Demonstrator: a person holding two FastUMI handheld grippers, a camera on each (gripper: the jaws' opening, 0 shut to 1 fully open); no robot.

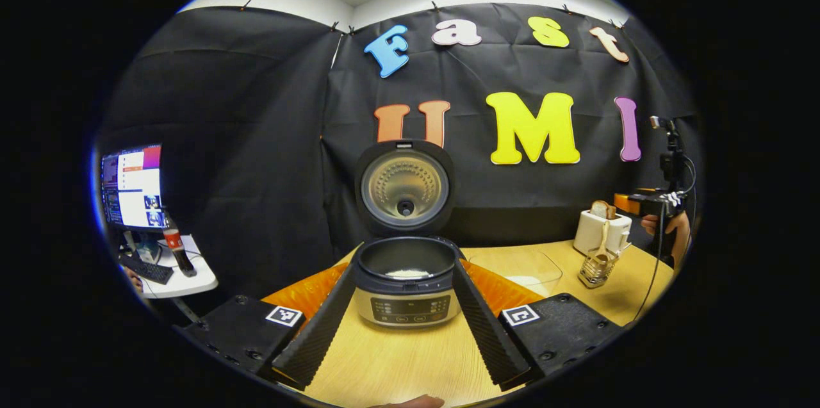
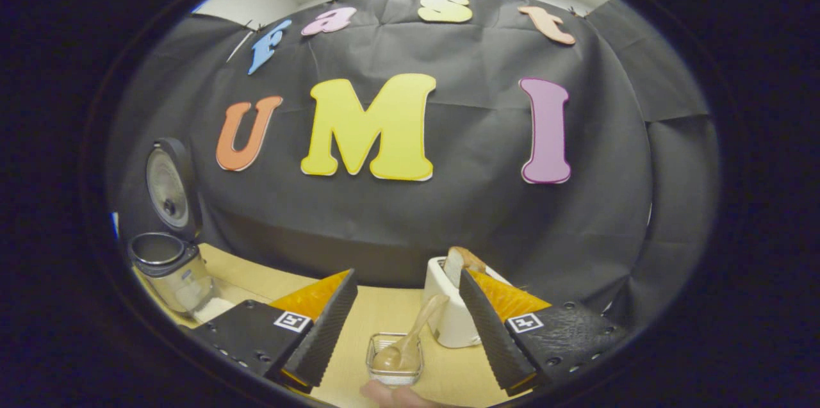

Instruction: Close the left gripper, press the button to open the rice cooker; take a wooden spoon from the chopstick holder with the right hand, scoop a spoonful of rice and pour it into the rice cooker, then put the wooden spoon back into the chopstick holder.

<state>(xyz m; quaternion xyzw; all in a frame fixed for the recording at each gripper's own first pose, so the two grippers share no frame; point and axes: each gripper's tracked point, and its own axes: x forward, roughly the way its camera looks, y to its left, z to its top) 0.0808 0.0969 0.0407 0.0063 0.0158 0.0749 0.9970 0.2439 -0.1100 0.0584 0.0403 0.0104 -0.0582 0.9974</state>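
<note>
With its lid up, the rice cooker (image 1: 406,280) stands on the desk (image 1: 397,363) straight ahead of my left tongs (image 1: 406,325), whose fingers are spread wide to either side of it, gripping nothing; some rice lies in the pot. My right tongs (image 2: 405,331) are parted too, empty, just above the chopstick holder (image 2: 395,360), where the wooden spoon (image 2: 403,344) leans beside a toaster (image 2: 448,312).
</note>
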